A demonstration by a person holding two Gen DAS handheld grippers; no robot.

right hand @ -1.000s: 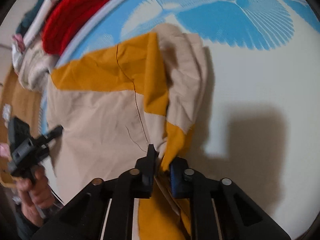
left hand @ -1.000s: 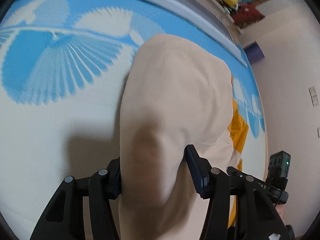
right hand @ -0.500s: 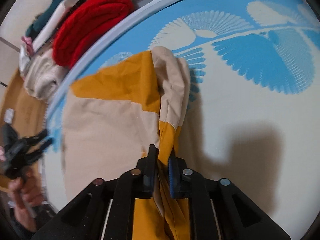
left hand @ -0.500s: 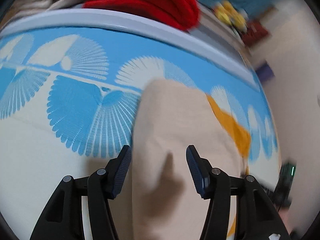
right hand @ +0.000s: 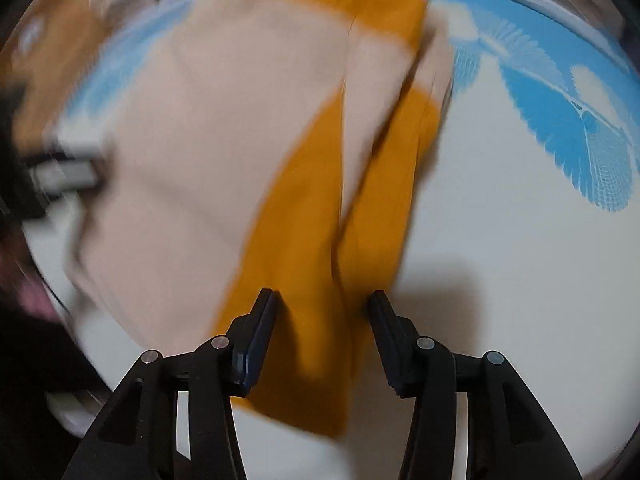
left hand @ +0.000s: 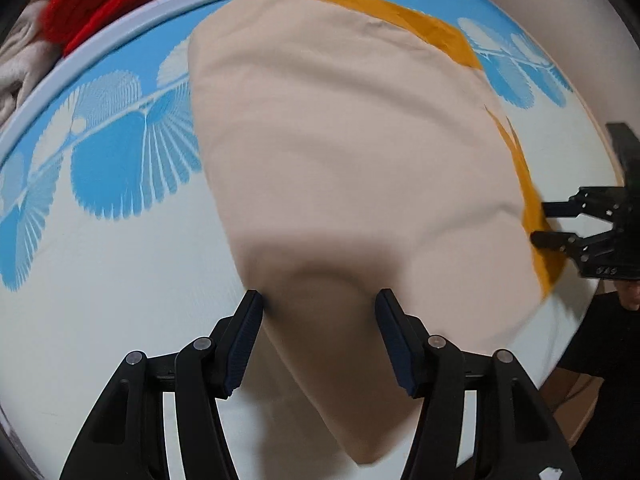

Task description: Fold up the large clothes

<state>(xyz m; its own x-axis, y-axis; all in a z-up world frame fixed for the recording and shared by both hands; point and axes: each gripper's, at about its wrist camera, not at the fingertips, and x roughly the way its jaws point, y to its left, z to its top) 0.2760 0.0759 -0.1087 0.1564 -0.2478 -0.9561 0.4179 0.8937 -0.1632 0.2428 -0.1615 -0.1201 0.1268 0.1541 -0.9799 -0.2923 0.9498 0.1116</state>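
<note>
Lying spread across a white sheet [left hand: 100, 300] printed with blue fan-shaped leaves: a soft, matte beige garment [left hand: 352, 152] with mustard-yellow panels, smooth over most of its body and gently rumpled toward the near end. Tapering to a rounded point at the near edge, between the wide-apart fingers of the left gripper [left hand: 320, 320], holding nothing, ribbed dark-blue pads [left hand: 245, 344] facing the cloth on either side. Running along the far and right edges, narrow yellow bands. Sitting at the right edge of the garment, the right gripper [right hand: 323, 320], fingers likewise spread wide and gripping nothing, a long yellow panel [right hand: 296, 272] with a crease lying between them; view blurred. Piled beyond the far left rim of the sheet, a chunky red knit [left hand: 104, 4] and cream fleece [left hand: 20, 64].
</note>
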